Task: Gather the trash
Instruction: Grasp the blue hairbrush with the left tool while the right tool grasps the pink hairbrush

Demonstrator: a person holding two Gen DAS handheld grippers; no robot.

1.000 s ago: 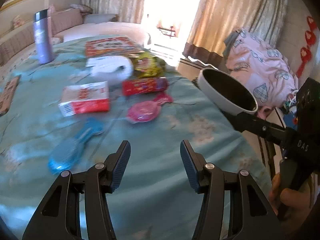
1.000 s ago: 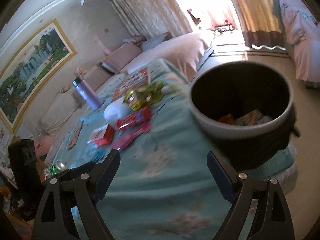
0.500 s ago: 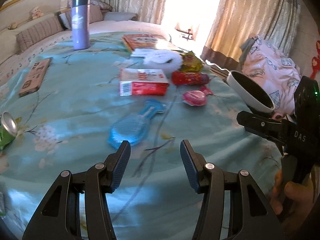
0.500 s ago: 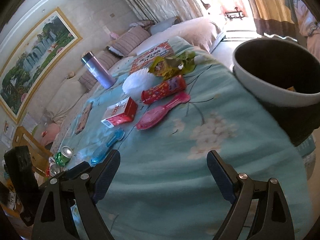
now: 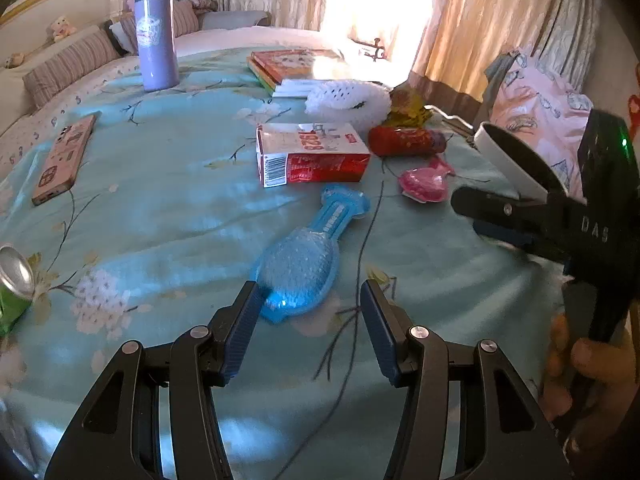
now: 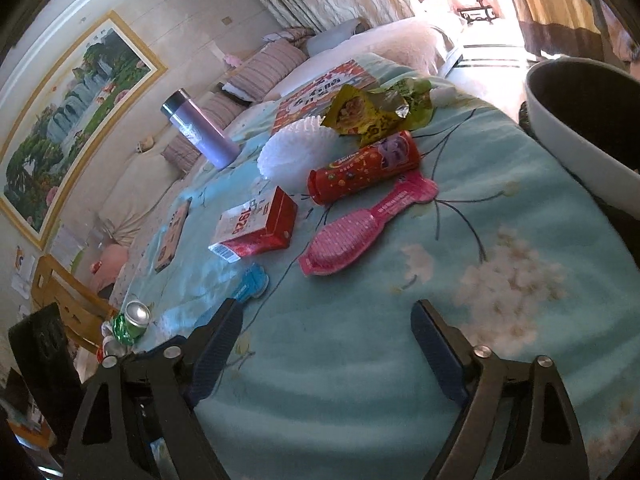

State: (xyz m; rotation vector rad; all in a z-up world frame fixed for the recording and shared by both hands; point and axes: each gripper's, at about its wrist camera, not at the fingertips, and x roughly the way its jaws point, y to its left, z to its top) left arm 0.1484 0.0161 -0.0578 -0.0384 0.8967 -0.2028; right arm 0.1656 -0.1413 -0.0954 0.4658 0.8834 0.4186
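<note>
My left gripper (image 5: 310, 308) is open and empty, low over the teal cloth, just short of a blue brush (image 5: 298, 266). My right gripper (image 6: 326, 334) is open and empty, short of a pink brush (image 6: 348, 236). On the table lie a red-and-white carton (image 5: 312, 154), a red snack tube (image 6: 364, 168), a yellow-green wrapper (image 6: 372, 114), a white paper liner (image 6: 292, 150) and a green can (image 5: 12, 284). The white-rimmed trash bin (image 6: 580, 144) stands at the table's right edge.
A purple flask (image 5: 156, 36) stands at the back. A phone (image 5: 64, 160) lies at the left. Books (image 5: 296, 62) lie at the far side. The right gripper's body (image 5: 560, 216) shows at the right of the left wrist view. A bed and curtains are behind.
Both grippers swung left, away from the bin and back over the table. The left gripper has come closer to the blue brush. Both stayed open.
</note>
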